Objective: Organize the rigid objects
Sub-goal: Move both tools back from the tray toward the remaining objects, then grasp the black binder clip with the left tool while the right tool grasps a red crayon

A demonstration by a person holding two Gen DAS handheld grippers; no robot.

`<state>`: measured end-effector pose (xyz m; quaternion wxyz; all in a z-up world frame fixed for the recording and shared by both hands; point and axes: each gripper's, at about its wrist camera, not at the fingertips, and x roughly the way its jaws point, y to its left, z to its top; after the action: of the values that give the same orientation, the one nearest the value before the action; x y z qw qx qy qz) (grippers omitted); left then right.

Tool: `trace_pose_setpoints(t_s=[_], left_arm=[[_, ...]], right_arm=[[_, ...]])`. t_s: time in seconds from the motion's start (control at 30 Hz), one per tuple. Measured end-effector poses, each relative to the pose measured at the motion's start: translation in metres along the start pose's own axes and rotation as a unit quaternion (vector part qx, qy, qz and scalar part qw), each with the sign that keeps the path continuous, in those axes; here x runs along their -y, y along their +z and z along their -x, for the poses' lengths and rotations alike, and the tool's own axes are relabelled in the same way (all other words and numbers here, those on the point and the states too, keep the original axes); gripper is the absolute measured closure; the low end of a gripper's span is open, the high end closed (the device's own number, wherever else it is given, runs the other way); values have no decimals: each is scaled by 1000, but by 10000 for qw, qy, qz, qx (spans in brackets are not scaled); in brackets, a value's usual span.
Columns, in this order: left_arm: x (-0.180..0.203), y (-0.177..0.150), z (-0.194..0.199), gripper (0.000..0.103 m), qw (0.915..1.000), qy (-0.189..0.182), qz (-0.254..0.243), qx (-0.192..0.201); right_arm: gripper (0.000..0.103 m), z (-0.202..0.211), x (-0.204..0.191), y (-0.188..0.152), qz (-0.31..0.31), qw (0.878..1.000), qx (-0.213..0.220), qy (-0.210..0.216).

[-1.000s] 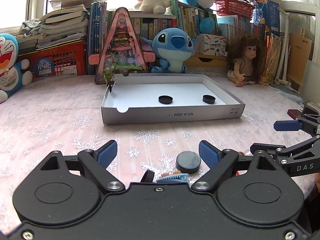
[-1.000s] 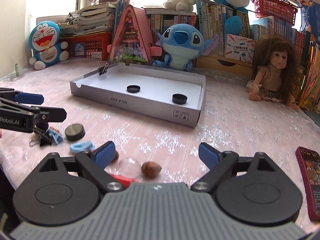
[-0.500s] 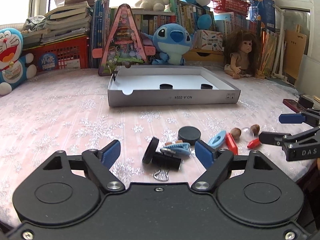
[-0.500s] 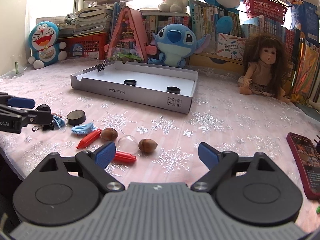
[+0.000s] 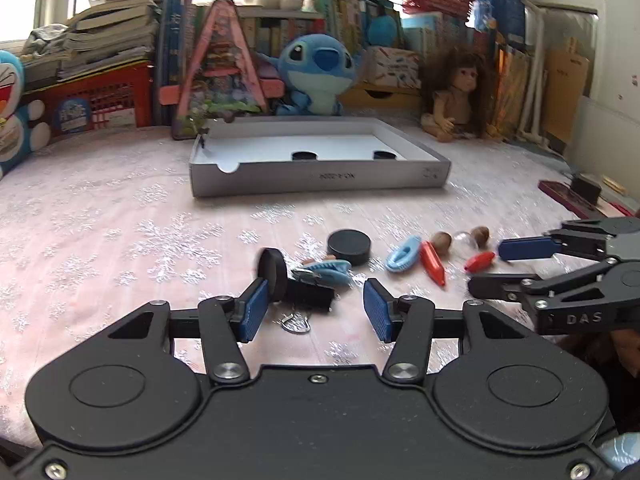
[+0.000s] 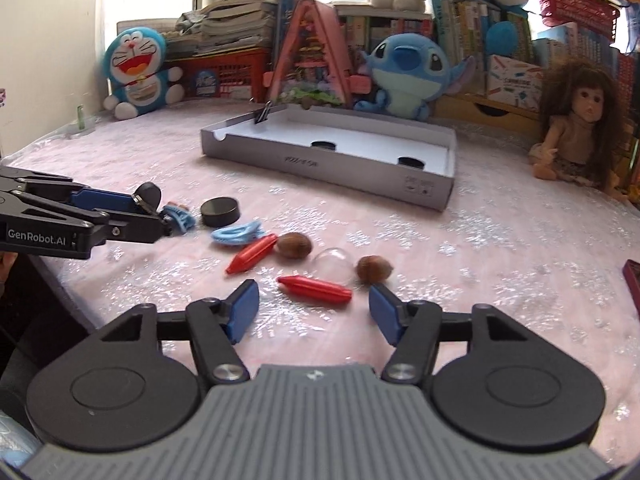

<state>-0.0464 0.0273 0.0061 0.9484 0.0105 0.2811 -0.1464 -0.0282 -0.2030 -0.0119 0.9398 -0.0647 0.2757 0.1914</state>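
A grey shallow box (image 5: 320, 178) (image 6: 332, 162) holds two black discs (image 5: 304, 155) (image 5: 384, 155). Near me lie a flat black disc (image 5: 349, 245) (image 6: 220, 212), an upright black disc (image 5: 273, 276), a black binder clip (image 5: 310, 296), blue clips (image 5: 403, 254) (image 6: 238, 234), red crayons (image 5: 433, 268) (image 6: 316, 289), nuts (image 6: 294, 245) (image 6: 374, 269) and a clear dome (image 6: 335, 265). My left gripper (image 5: 314, 312) is open, low around the binder clip and upright disc. My right gripper (image 6: 314, 312) is open, just before a red crayon.
Plush toys, books, a pink triangular toy house (image 5: 220, 68) and a doll (image 6: 580, 120) line the back. A dark red phone (image 5: 568, 198) lies at the right. The pink snowflake cloth (image 5: 100, 220) covers the table.
Both grippers have pulled back and dropped low, so the pile of small objects now shows ahead of the fingers. Both stay open and empty.
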Motion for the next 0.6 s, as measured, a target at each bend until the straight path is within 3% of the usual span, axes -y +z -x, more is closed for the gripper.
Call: trace_pose_setpoints(t_s=[0.23, 0.6], left_arm=[[6, -3, 6, 53, 9994, -288, -176, 3], [0, -1, -7, 49, 9999, -38, -107, -70]], right_arm=[[44, -4, -4, 3, -16, 10000, -31, 82], [46, -11, -1, 8, -163, 9999, -44, -36]])
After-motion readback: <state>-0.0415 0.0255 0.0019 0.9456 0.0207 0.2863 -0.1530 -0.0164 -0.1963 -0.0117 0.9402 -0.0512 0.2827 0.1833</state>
